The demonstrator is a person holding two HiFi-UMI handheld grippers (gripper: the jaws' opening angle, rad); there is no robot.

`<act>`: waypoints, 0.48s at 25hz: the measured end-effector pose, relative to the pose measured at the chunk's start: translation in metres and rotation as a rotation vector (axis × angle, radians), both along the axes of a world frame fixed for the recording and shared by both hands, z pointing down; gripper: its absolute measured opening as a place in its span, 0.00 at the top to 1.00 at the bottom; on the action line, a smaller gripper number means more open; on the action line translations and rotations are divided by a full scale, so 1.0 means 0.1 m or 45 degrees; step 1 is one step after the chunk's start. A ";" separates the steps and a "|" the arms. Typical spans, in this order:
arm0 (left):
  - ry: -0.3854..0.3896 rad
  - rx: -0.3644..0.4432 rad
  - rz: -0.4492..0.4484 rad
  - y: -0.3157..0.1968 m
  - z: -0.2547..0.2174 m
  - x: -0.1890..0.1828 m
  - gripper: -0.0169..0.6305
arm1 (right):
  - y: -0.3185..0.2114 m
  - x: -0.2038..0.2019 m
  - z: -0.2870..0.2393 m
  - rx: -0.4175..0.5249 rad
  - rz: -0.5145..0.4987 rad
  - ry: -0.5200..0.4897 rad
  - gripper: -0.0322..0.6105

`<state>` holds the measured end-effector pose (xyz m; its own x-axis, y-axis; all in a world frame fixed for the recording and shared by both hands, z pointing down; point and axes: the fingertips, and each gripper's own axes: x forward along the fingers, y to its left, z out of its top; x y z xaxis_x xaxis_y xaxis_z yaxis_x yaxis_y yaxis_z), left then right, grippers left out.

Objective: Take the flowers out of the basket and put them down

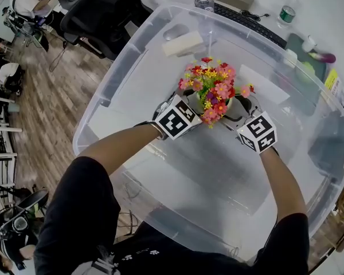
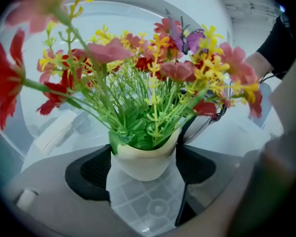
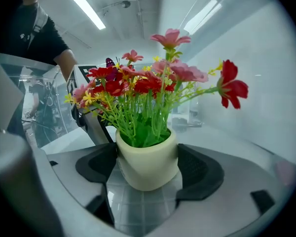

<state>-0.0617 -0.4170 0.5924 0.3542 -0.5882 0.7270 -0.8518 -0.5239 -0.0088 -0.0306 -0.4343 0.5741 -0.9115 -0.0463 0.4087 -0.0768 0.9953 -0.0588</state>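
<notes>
Bare forearms (image 1: 117, 145) are reaching down into the clear plastic storage bin (image 1: 120, 67), with a white desk (image 1: 332, 16) and keyboard (image 1: 249, 23) lying at its far side. Mid-bin, the artificial flowers (image 1: 213, 87) are sitting in a cream pot (image 3: 149, 174). The left gripper (image 2: 145, 152) and right gripper (image 3: 147, 157) are pinching its walls from opposite sides, jaws wide. It is looking light, rigid and smooth, so gripping the pot, not the springy stems, seems safest.

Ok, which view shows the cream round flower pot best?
The right gripper view: the cream round pot sits whole and sharp in mid-frame, rim to base. The left gripper view shows it too, but leaves overhang its rim. In the head view the red, pink and yellow flowers hide nearly all of it.
</notes>
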 end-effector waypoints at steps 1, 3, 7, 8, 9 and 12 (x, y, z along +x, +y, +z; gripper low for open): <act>-0.006 0.006 0.011 -0.02 0.00 0.00 0.36 | -0.02 0.00 0.00 0.001 0.005 -0.009 0.35; -0.015 0.001 0.032 -0.05 0.01 -0.01 0.35 | -0.05 -0.01 0.00 0.004 0.008 -0.019 0.35; -0.020 0.017 0.109 -0.09 0.00 -0.01 0.33 | -0.07 -0.02 0.00 0.001 -0.004 -0.016 0.35; -0.029 0.026 0.144 -0.11 -0.01 0.00 0.32 | -0.07 -0.03 0.00 -0.002 -0.005 -0.015 0.35; -0.046 0.028 0.185 -0.12 -0.01 0.00 0.32 | -0.07 -0.03 0.00 -0.004 -0.007 -0.014 0.35; -0.124 -0.002 0.309 -0.09 0.06 -0.03 0.32 | -0.07 -0.02 0.00 -0.001 -0.019 -0.012 0.35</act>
<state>-0.0646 -0.4265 0.5979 0.4133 -0.4935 0.7653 -0.6961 -0.7130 -0.0839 -0.0329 -0.4410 0.5744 -0.9158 -0.0322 0.4004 -0.0612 0.9963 -0.0599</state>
